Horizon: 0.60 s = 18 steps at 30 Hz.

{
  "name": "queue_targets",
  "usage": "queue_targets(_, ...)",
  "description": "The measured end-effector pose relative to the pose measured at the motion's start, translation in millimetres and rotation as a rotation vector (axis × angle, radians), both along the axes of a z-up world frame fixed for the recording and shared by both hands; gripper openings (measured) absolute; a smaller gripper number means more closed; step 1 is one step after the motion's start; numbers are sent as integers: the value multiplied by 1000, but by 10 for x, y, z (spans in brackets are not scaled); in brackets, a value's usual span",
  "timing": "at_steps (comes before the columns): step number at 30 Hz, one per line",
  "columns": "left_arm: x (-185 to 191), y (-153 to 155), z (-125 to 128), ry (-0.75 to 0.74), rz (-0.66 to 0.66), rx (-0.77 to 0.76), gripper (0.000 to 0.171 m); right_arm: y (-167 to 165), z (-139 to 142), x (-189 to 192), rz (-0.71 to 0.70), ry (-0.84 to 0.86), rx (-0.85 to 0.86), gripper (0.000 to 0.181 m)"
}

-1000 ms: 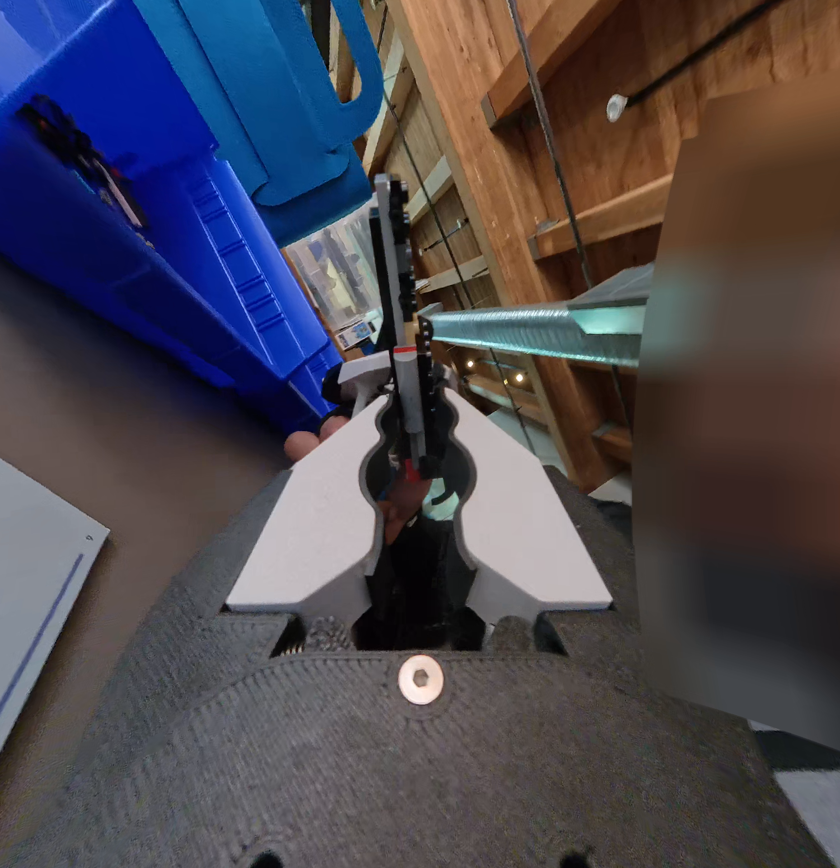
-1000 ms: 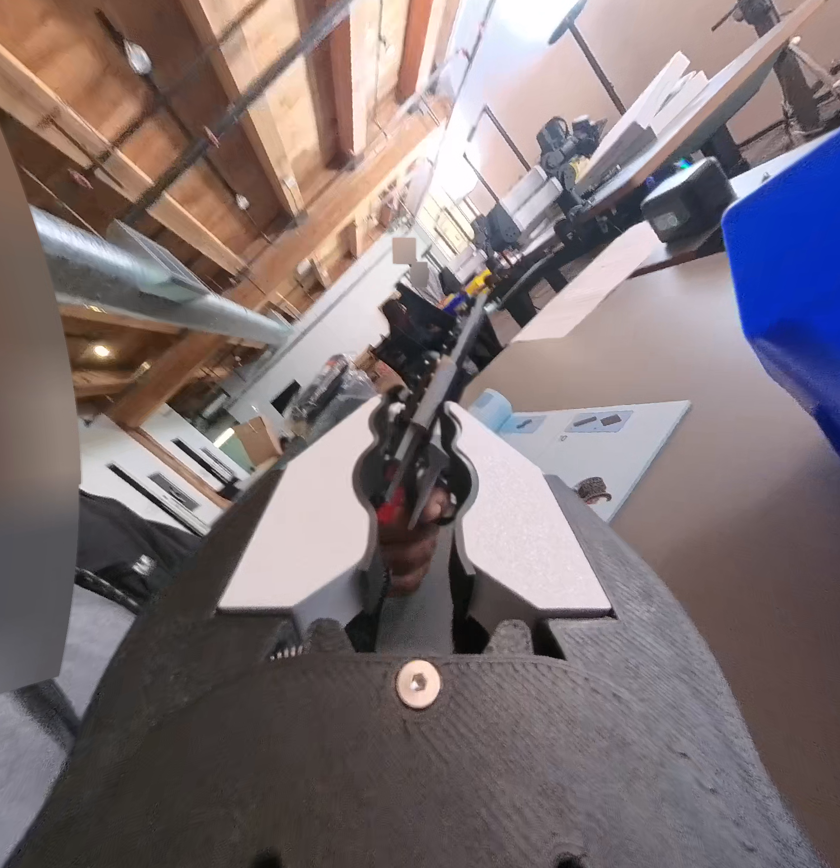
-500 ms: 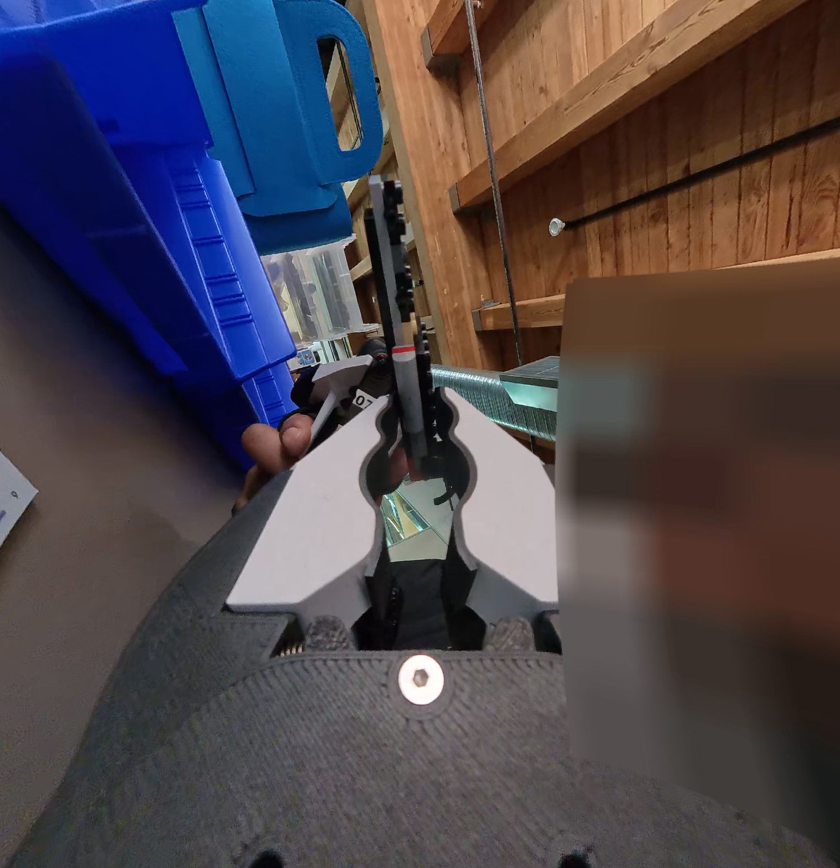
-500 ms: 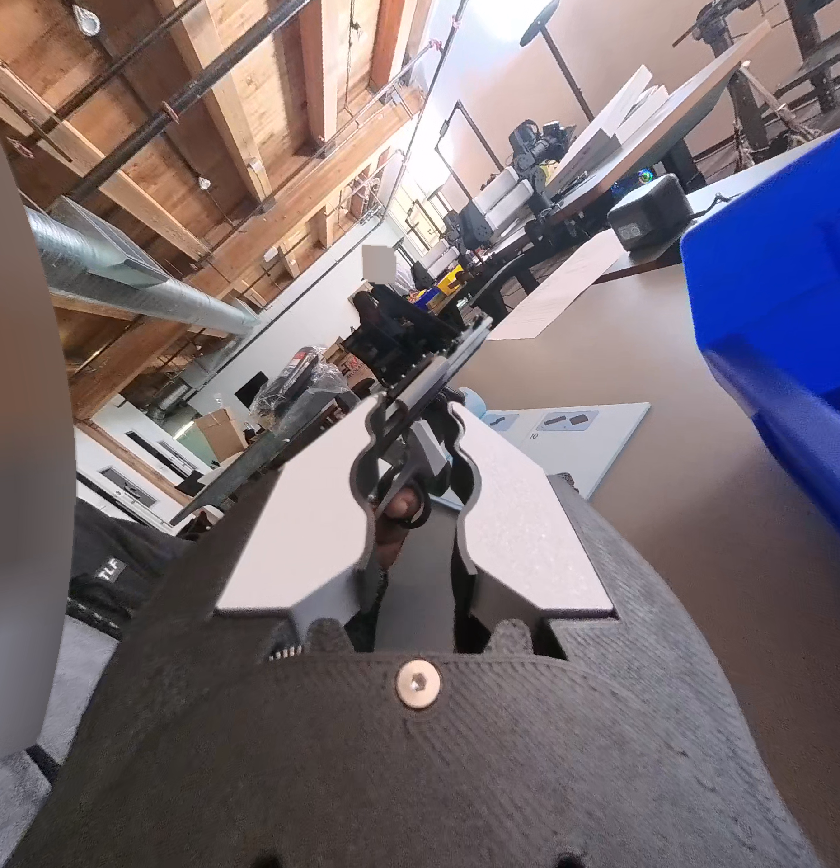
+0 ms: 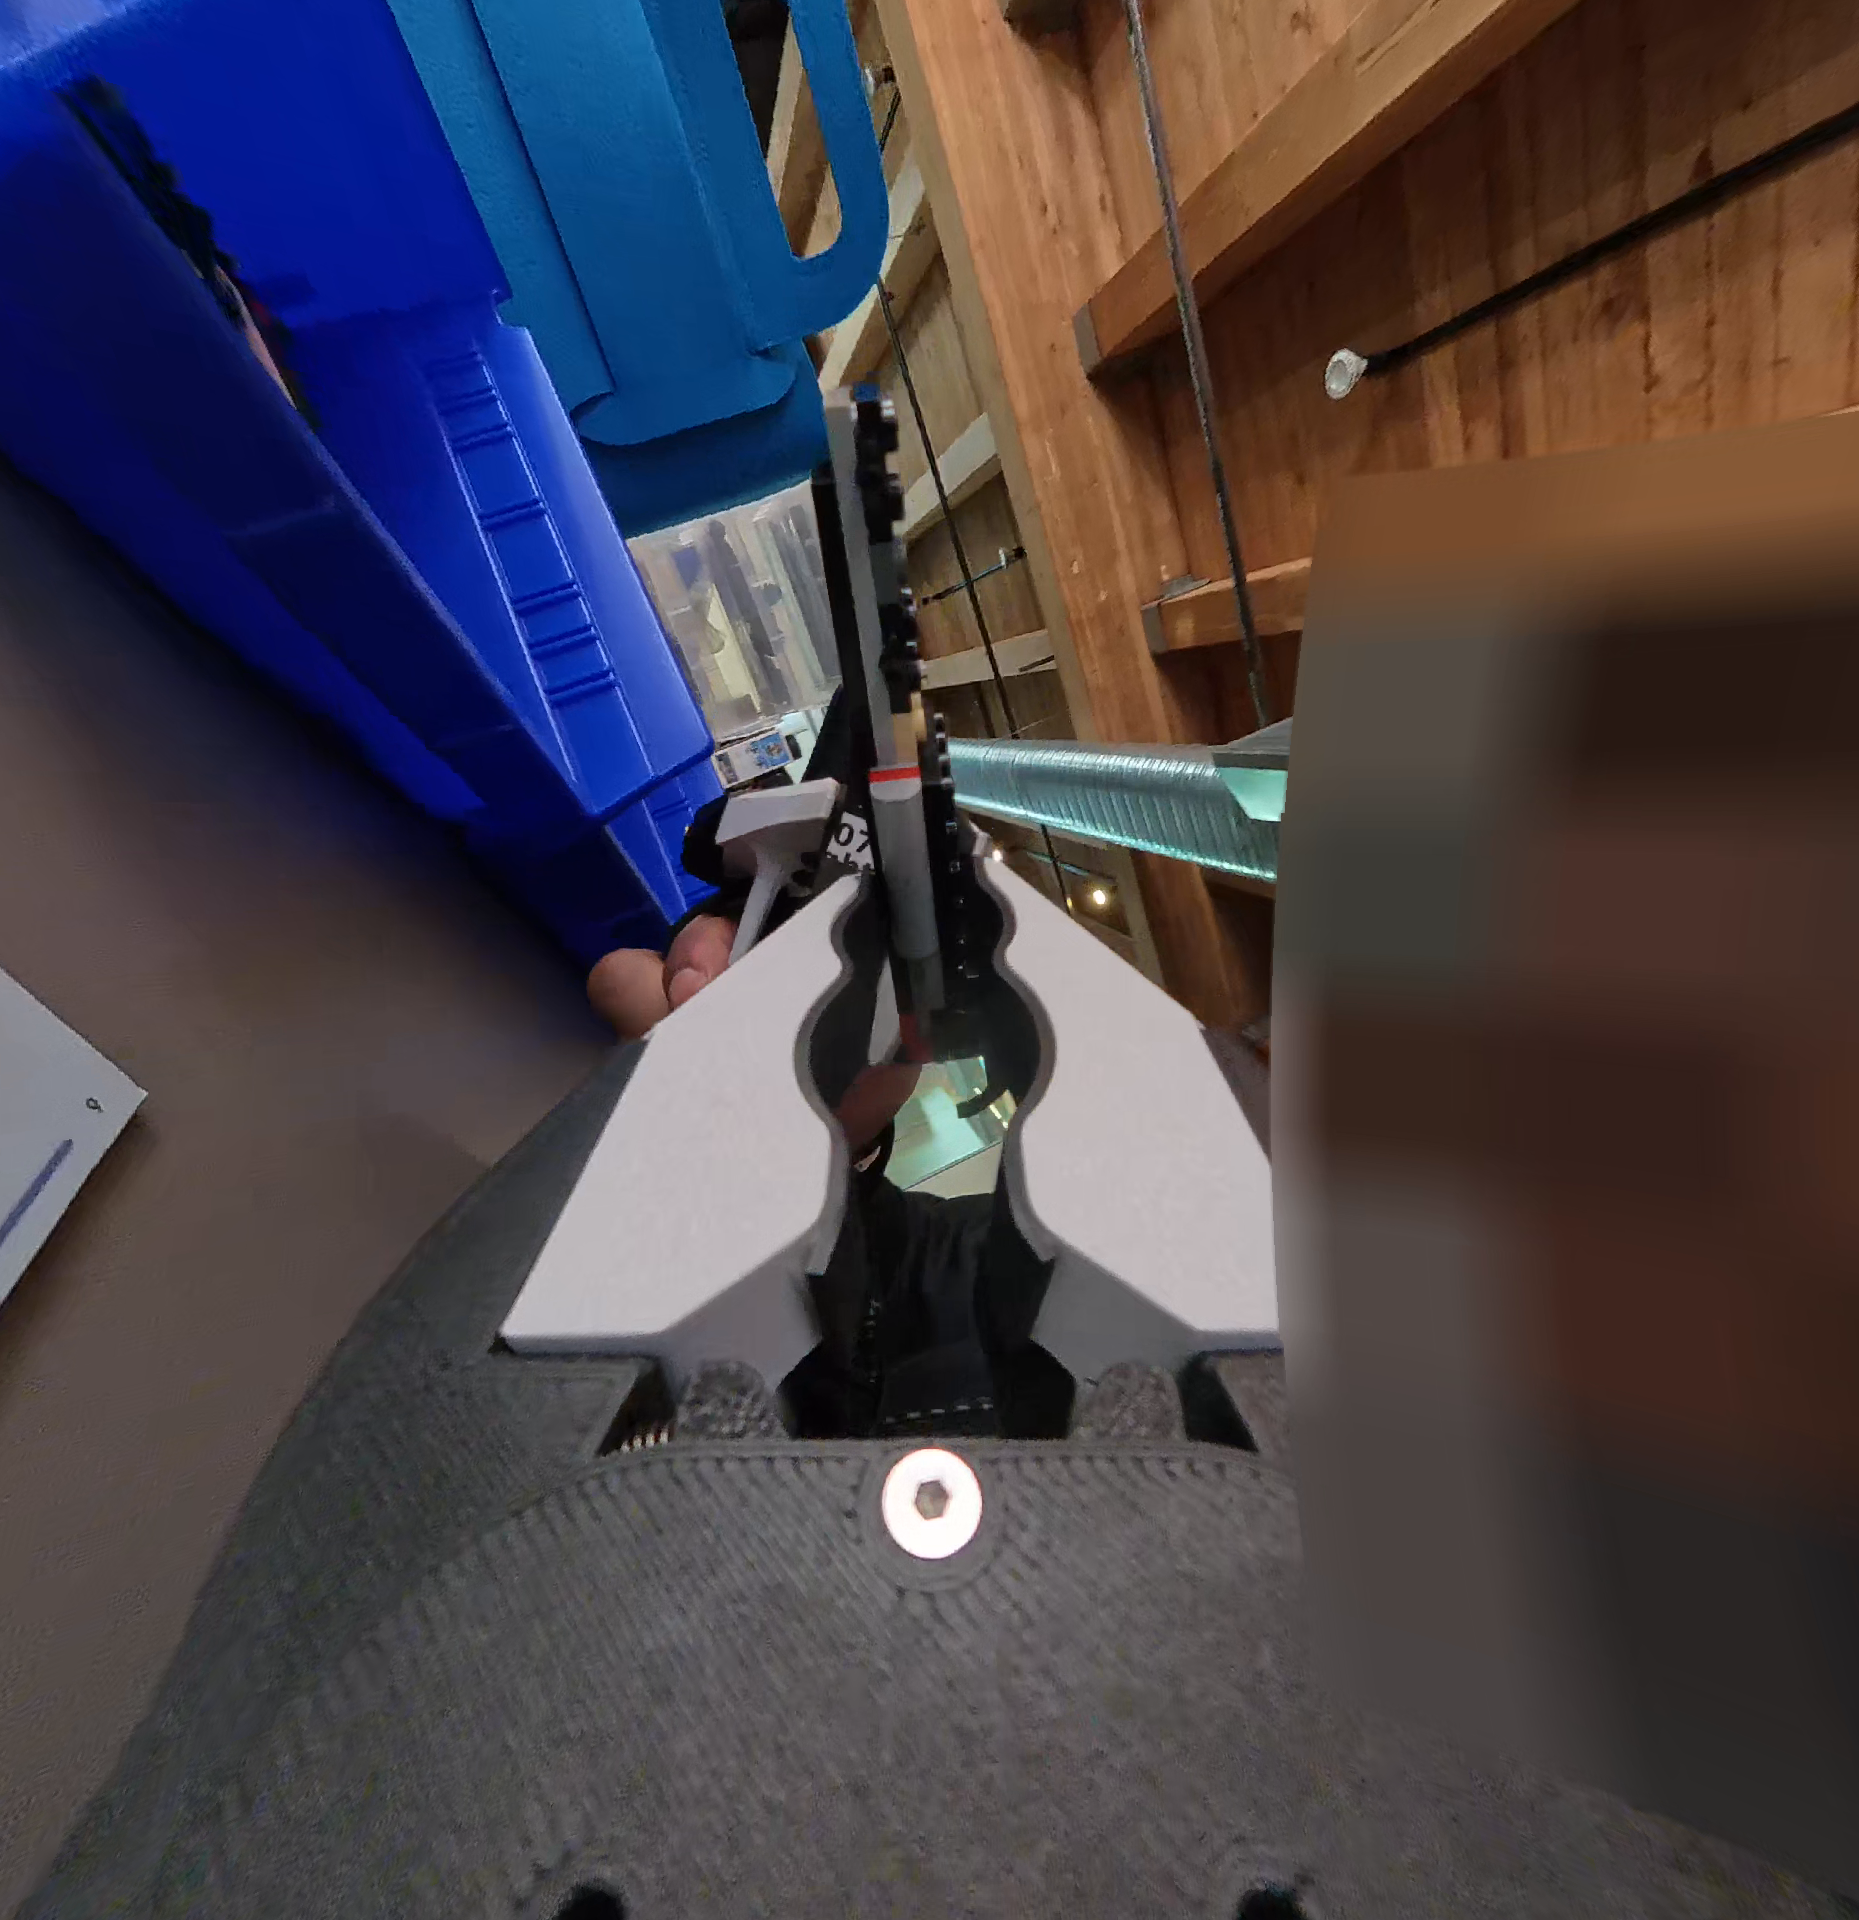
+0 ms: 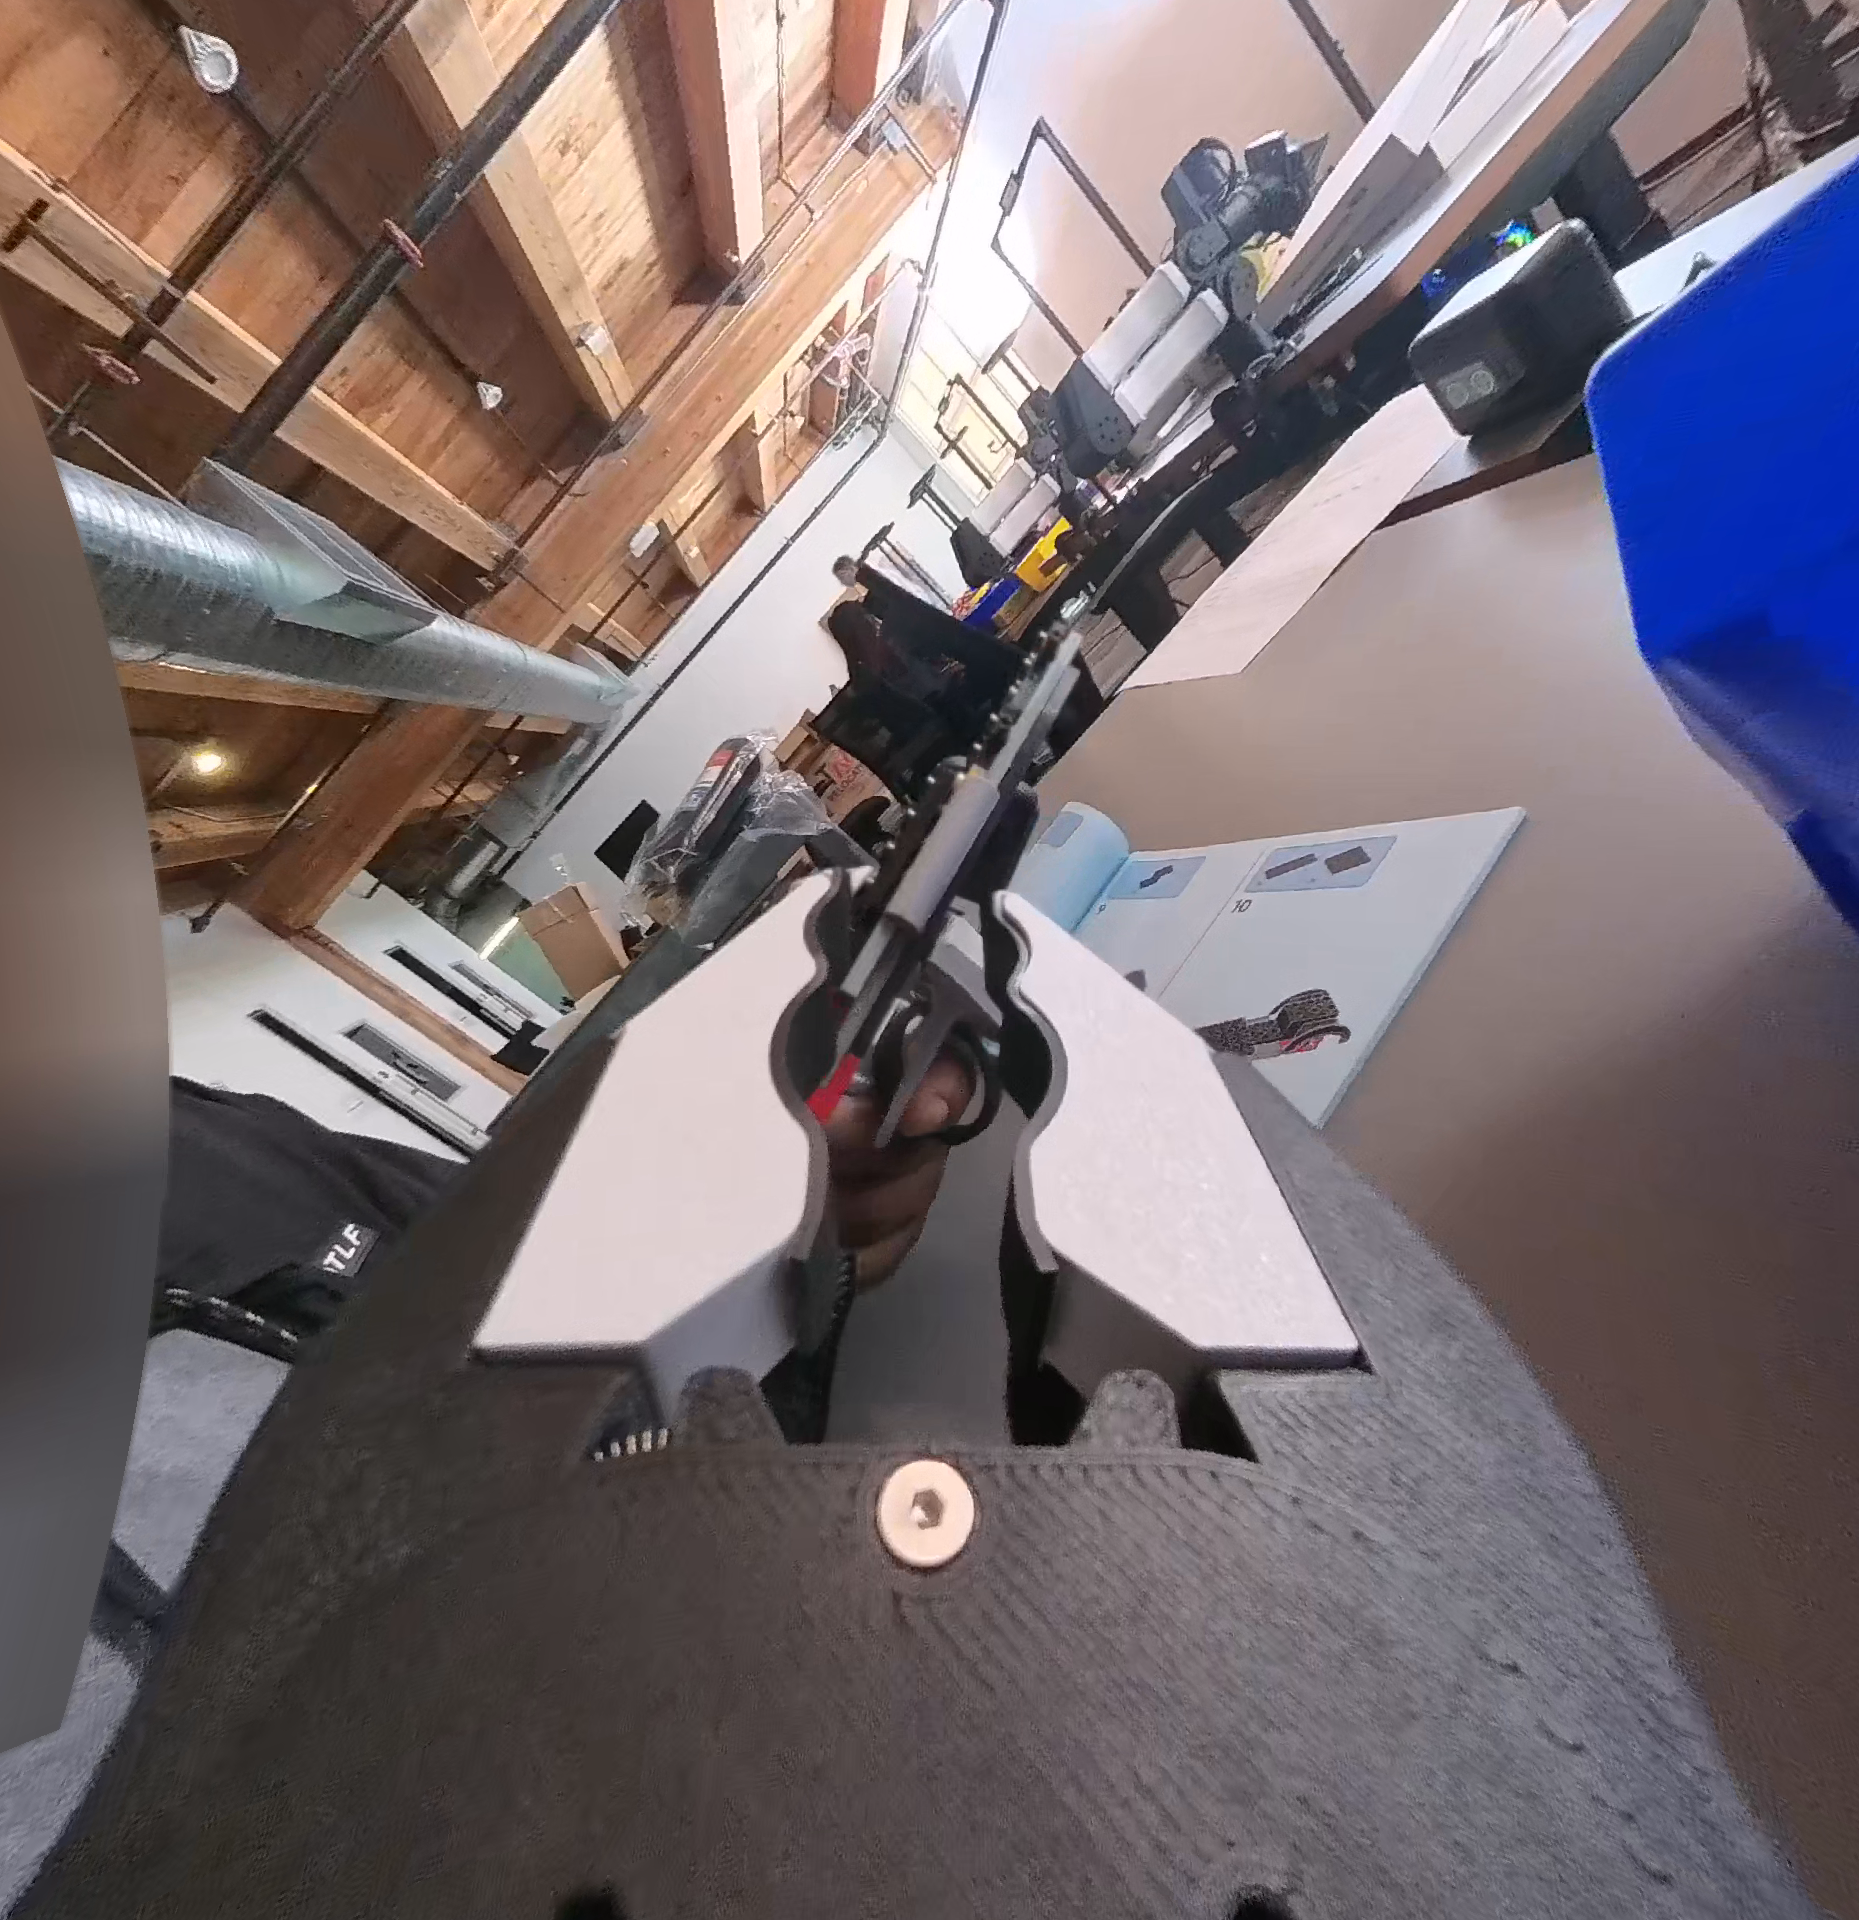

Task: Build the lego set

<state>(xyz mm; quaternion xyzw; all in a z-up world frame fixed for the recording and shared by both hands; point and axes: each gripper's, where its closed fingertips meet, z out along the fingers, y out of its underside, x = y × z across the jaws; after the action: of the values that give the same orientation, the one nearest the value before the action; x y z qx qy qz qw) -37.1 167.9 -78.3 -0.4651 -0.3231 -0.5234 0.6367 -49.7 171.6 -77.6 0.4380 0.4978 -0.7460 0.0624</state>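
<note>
Lego assembly (image 5: 883,665): long, thin, grey-and-black, with a red bit at the near end; held up in the air above the counter (image 5: 177,935).
Left gripper (image 5: 920,914): fingers clamped on the assembly's near end.
Right gripper (image 6: 920,914): fingers closed on the same assembly (image 6: 966,821), seen slanting away.
Blue bin (image 5: 312,436): on the counter just beside; contents not visible.
Instruction booklet (image 6: 1309,914): open, flat on the counter.
Hand (image 5: 655,961): fingertips show beside the left fingers.
Room: wooden beams, metal duct (image 6: 312,613), desks farther off.
</note>
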Motion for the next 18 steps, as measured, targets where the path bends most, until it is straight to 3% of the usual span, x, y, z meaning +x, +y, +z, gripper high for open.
queue_targets(1,11,9,-9,12,1,-10,15,-15,-4,9,9,-2,1,26)
queue_targets(18,14,31,-84,76,27,-70,16,-13,-76,4,-53,33,89,17)
